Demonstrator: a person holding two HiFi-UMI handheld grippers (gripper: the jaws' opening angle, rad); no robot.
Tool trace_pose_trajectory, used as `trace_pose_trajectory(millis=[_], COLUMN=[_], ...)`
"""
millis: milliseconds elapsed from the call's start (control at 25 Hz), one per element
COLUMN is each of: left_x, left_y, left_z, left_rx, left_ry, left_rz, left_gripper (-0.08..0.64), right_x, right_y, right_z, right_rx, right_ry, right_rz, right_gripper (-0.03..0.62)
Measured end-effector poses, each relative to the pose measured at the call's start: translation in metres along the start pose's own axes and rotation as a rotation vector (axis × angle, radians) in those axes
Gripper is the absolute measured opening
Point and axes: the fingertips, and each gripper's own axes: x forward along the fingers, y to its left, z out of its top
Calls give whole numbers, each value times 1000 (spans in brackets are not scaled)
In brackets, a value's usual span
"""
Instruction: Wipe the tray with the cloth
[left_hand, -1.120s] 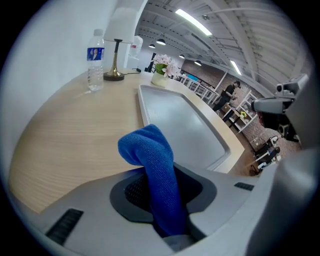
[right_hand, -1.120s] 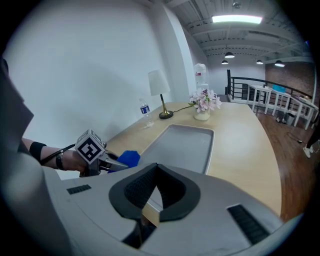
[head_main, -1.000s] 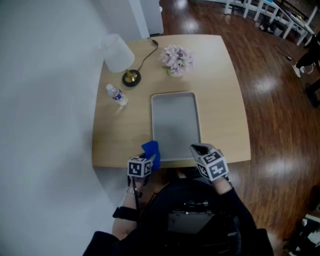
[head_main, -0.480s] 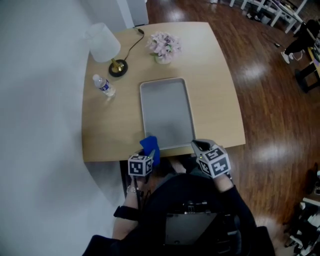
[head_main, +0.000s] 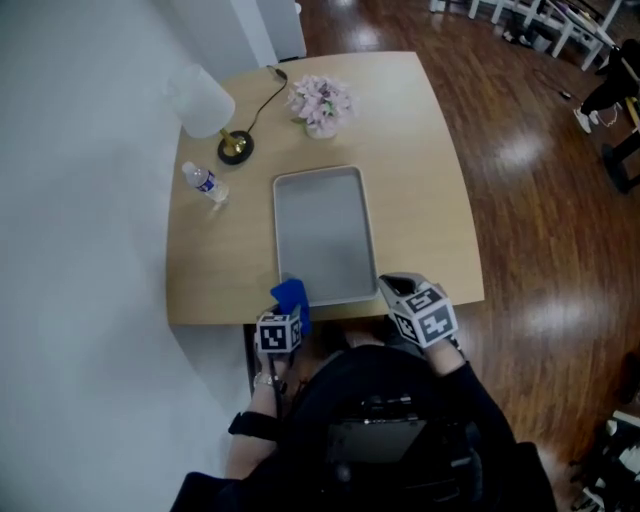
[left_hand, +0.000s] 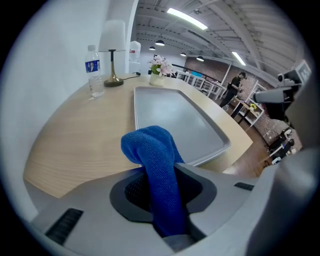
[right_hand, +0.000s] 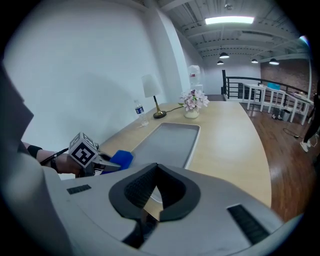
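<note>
Since the cloth (head_main: 291, 293) is already pinched in the left gripper (head_main: 287, 312), the coming move turns on where the tray (head_main: 322, 230) lies from that claw: straight ahead and slightly to the right, with the blue cloth hanging at the tray's near left corner. Whether it touches the rim there cannot be told. The tray sits in the middle of the table (head_main: 425, 180), its long axis running away from the person toward the flowers (head_main: 320, 103), so a wipe would likely travel along that length, outward from the near end. The left hand is the nearer one for the job; it is held at the table's near edge with the gripper angled down and forward, the jaws clamped on a folded ridge of cloth that stands up between them. The right gripper (head_main: 398, 290) hovers by the tray's near right corner, also tilted down toward the table, its jaws pressed together with nothing between them. It looks placed to steady the tray if needed. No wiping stroke seems begun yet.
</note>
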Motion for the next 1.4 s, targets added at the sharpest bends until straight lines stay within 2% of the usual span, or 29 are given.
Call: trace_pose_trajectory(millis=[120,400,920,1040,1120,1280,1400], left_x=[4,23,67,74,72,41,26], left_y=[-8,-70,-214,-217,-218,-229,-237], left_z=[4,17,46,42,44,60,55], left_rx=[-24,-37,-35,-10,-32,-18,13], left_ry=[9,28,21,57,58,-7,-15], left_rz=[25,39,-131,-107,-116,-118,-101], left_gripper=[114,114,114,114,114,112,112], right_x=[-7,-24,-42,-44,-48,-52,-46], right_y=[-23,-68,-124,-135,-141,-140,-141], right_z=[-6,-19,-20,-20,-18,-15,-25], right_rx=[11,12,-46,-51,-42,-22,-8], right_ry=[2,18,37,36,26,-7,5], right_rz=[14,48,112,119,126,160,179], right_gripper=[5,5,5,5,5,5,5])
